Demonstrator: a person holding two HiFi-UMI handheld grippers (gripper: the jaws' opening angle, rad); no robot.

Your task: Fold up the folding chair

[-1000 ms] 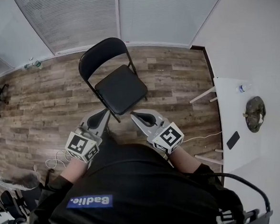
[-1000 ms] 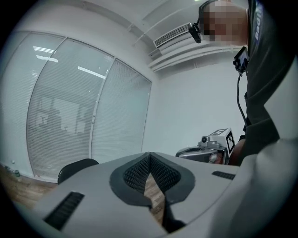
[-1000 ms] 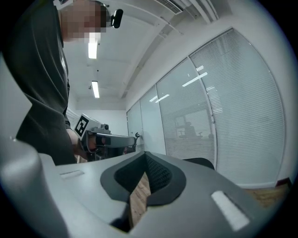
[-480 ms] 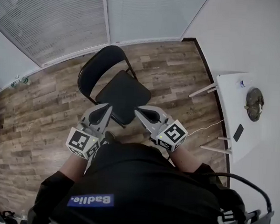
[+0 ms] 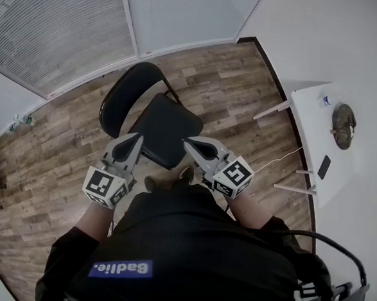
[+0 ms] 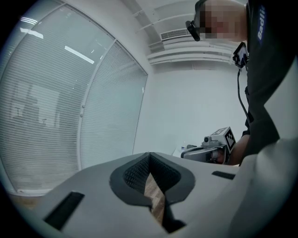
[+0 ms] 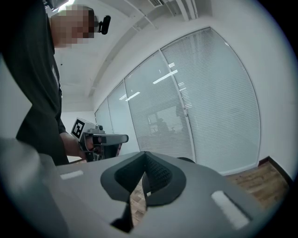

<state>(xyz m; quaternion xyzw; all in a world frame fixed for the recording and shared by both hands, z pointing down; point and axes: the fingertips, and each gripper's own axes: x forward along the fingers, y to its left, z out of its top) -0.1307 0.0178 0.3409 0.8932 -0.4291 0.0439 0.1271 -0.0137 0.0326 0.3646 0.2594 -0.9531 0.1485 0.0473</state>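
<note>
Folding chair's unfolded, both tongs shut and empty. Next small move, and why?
Probably open both tongs and lower them toward the seat's front edge. The left tongs and right tongs are shut on nothing and hover at the near side of the black folding chair. Its seat lies flat. Neither appears to touch it, so nothing can be gripped yet.

The folding chair [image 5: 167, 129] stands open straight ahead, its seat blocking the way forward. Wooden floor [image 5: 60, 150] lies free on both sides of it. Farther right stand the white worktop [image 5: 312, 133], its splayed legs and a trailing cable [image 5: 274, 164]. A wall of blinds [image 5: 68, 22] closes off the room near behind the backrest.
</note>
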